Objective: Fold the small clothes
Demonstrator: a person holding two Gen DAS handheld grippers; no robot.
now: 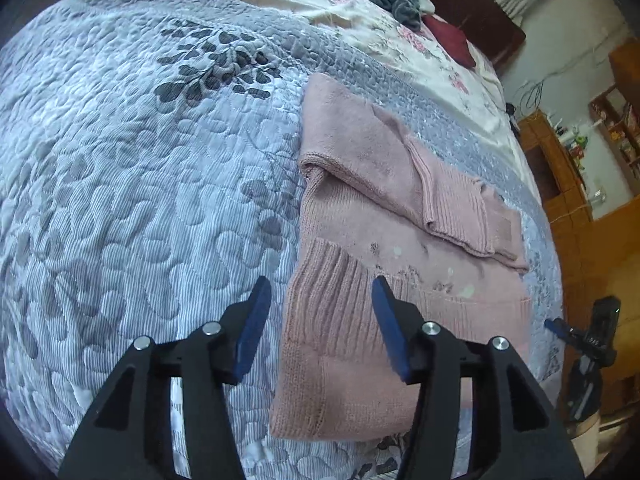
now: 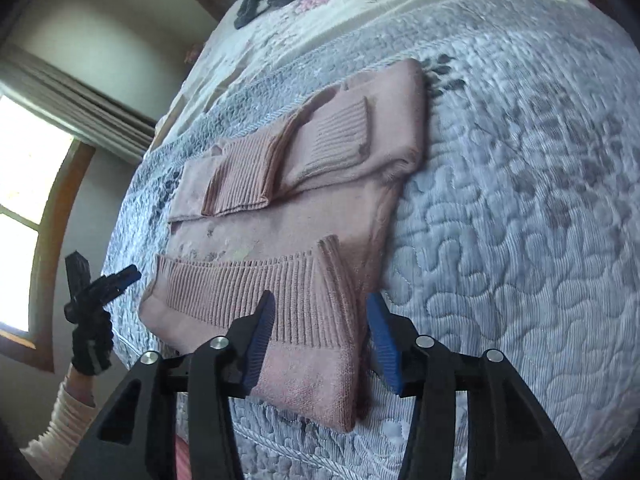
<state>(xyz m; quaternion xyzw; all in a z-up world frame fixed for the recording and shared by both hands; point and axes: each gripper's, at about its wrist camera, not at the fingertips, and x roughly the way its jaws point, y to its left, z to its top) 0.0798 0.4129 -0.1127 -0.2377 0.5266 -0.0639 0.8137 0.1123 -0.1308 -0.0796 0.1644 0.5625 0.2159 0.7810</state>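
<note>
A pink knitted sweater (image 1: 360, 240) lies flat on a grey quilted bedspread (image 1: 120, 200), both sleeves already folded across its body, so it forms a long rectangle. I use the sweater as my landmark. Its long axis runs away from both of my grippers, from the ribbed hem (image 2: 260, 296) at the near end to the folded shoulders at the far end.

My left gripper (image 1: 320, 320) hangs over the near hem corner with fingers spread apart and holding nothing; one blue pad (image 1: 390, 332) sits above the ribbing, the other above the quilt just beside the sweater's edge. My right gripper (image 2: 320, 340) is likewise parted and empty, straddling the opposite near corner.

I judge both grippers equally near the hem, so the next fold would carry that end away towards the shoulders.
</note>
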